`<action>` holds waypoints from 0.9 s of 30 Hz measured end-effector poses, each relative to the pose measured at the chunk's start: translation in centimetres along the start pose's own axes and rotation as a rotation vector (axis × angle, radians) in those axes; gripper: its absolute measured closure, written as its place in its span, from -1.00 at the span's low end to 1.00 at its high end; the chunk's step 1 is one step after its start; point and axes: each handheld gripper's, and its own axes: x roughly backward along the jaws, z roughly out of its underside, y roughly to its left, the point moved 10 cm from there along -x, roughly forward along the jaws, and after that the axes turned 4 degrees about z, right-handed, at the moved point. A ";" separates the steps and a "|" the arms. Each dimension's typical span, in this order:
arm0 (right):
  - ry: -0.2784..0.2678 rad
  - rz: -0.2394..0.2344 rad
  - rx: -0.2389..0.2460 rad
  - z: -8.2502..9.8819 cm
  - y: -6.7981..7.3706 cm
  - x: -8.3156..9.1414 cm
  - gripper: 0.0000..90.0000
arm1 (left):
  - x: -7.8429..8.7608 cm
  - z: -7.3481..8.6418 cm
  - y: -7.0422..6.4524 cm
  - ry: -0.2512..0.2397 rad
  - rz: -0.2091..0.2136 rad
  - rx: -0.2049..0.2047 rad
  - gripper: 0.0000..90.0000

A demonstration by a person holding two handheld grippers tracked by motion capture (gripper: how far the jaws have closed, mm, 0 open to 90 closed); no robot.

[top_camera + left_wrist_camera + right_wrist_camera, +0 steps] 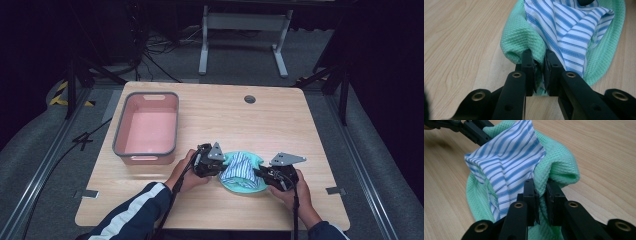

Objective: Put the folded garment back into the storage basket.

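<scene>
A mint-green waffle cloth [243, 186] lies on the wooden table [280, 125] near its front edge, with a blue-and-white striped cloth [239, 167] bunched on top of it. My left gripper [221, 165] is shut on the green cloth's [520, 40] left edge, beside the striped cloth [571, 27]. My right gripper [257, 173] is shut on the green cloth's [560, 167] right edge, with the striped cloth [506, 162] rising just left of its jaws. In the right gripper view the left gripper's black jaws reach in at the top left.
A pink bin with a grey rim [147, 128] stands open on the table's left side, close to my left hand. A round grommet hole [250, 99] sits near the far edge. Beyond the table are a metal stand [245, 35] and floor cables.
</scene>
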 end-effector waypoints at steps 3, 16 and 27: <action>-0.003 0.000 0.006 -0.2 0.1 0.1 0.78 | 0.2 -0.1 0.0 -0.006 -0.006 0.001 0.79; -0.042 -0.007 0.013 -1.7 0.2 0.9 0.78 | 2.1 -1.1 0.5 -0.045 -0.025 -0.002 0.79; -0.090 -0.015 0.031 -4.3 0.7 1.4 0.78 | 4.7 -1.8 1.4 -0.093 -0.064 0.006 0.79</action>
